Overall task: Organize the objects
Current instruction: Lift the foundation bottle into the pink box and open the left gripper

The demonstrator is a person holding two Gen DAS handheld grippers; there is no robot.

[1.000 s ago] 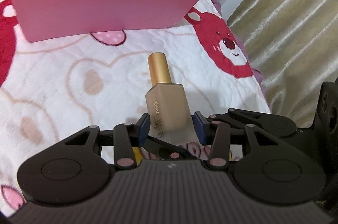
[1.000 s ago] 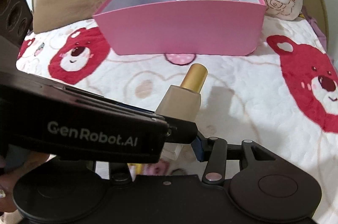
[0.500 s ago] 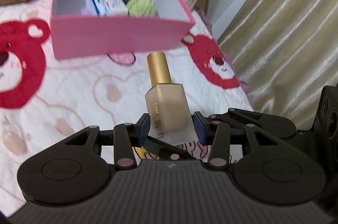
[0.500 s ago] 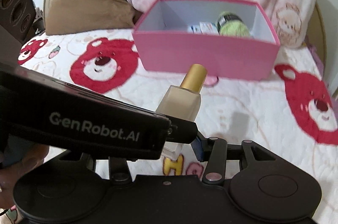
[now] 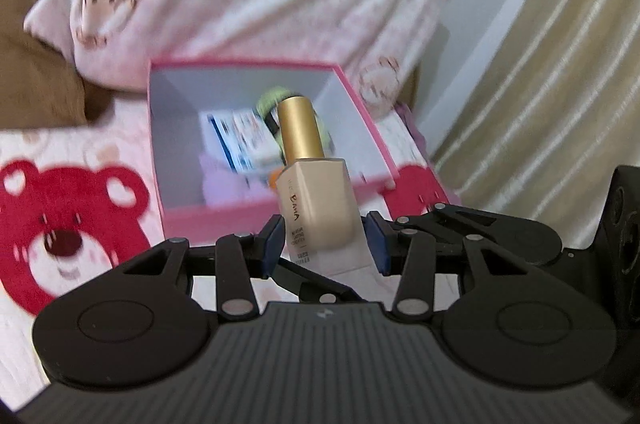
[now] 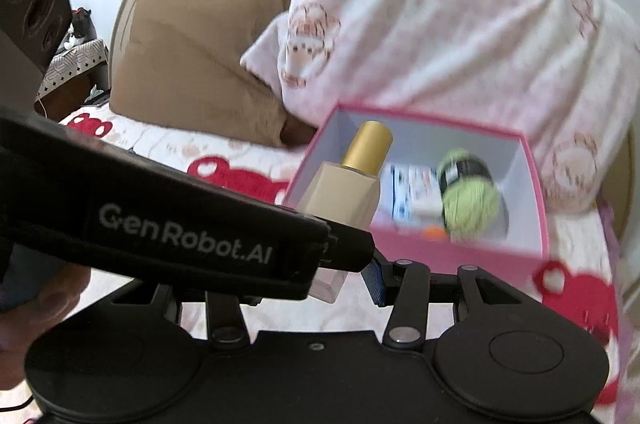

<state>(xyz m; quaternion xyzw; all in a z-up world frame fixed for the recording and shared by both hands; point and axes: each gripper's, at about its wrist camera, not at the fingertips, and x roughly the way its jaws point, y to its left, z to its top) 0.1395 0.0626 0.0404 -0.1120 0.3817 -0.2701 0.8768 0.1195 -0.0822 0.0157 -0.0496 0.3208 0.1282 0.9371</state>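
A beige foundation bottle (image 5: 316, 208) with a gold cap is held up off the bed, and my left gripper (image 5: 325, 244) is shut on its lower part with both blue pads against it. In the right wrist view the same bottle (image 6: 344, 196) stands between the fingers of my right gripper (image 6: 316, 280). One blue pad (image 6: 372, 280) shows beside the bottle's clear base. The other finger is hidden behind the left gripper's black housing (image 6: 180, 236). Beyond the bottle lies the open pink box (image 5: 256, 220) (image 6: 440, 248), and the cap overlaps its opening in both views.
The box holds a green yarn ball (image 6: 468, 208), a small printed carton (image 5: 240, 140) and something purple (image 5: 224, 184). A pink pillow (image 6: 440, 24) and a brown pillow (image 6: 192, 64) lie behind it. A striped curtain (image 5: 540, 84) hangs at the right. The bear-print blanket (image 5: 68, 224) covers the bed.
Both grippers have risen together with the bottle and moved toward the box. The box, first seen from the side, is now seen from above with its contents showing.
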